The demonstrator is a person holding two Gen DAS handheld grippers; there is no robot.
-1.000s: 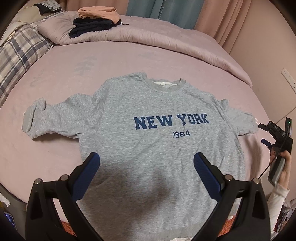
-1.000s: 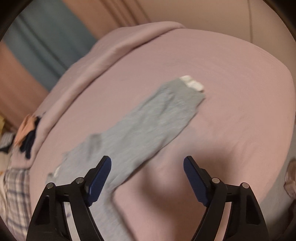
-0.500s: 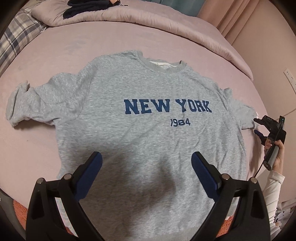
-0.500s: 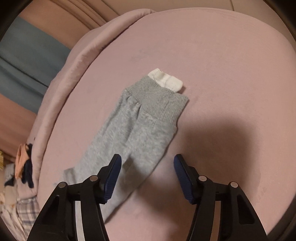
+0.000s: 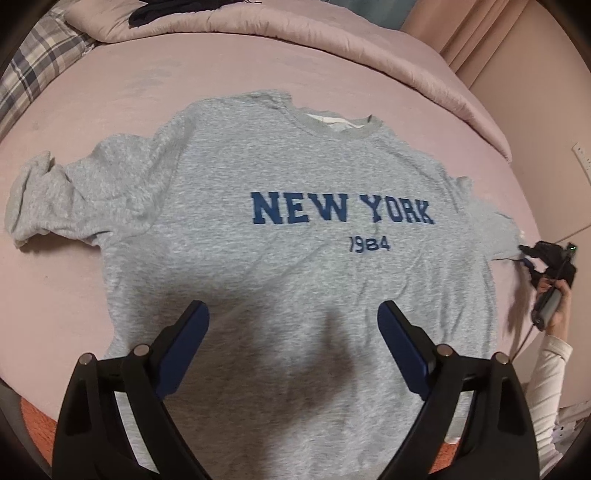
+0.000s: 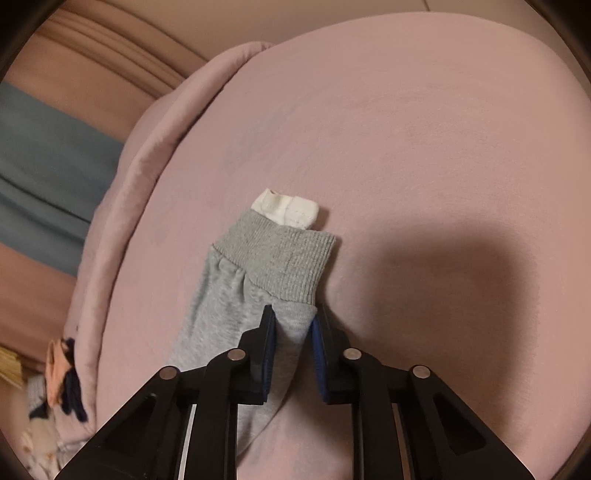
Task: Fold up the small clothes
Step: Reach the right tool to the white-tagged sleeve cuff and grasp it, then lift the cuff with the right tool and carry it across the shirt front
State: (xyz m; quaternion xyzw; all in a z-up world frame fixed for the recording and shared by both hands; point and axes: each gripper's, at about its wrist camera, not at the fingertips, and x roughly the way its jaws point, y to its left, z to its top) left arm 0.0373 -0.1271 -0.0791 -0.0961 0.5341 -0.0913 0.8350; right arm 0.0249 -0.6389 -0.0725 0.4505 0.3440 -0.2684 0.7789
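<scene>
Between the right gripper's (image 6: 292, 325) blue pads (image 6: 269, 339): a pinch of grey sleeve (image 6: 236, 310), caught just below the ribbed cuff (image 6: 284, 258), jaws nearly closed on the cloth. At 12 o'clock beyond the cuff, a white inner cuff (image 6: 286, 210) poking out onto the pink bedsheet (image 6: 424, 147).

Over on the other side, left gripper (image 5: 293, 332) spread wide, holding nothing, hovering above the lower body of the sweatshirt (image 5: 258, 258). Garment flat and face-up, NEW YORK print (image 5: 341, 212) at 12 o'clock from the fingers, collar beyond it, other sleeve (image 5: 55, 195) bunched at 10 o'clock, right gripper small at 3 o'clock by the sleeve end. Farther out, rumpled duvet (image 5: 295, 26) at 12 and plaid pillow (image 5: 33, 70) at 10.

Likely trouble: thin bite near the edge, so sleeve slipping free mid-fold; white lining dragging out further; body shifting or wrinkling with nothing pinning it; bunched far sleeve leaving a lopsided fold.
</scene>
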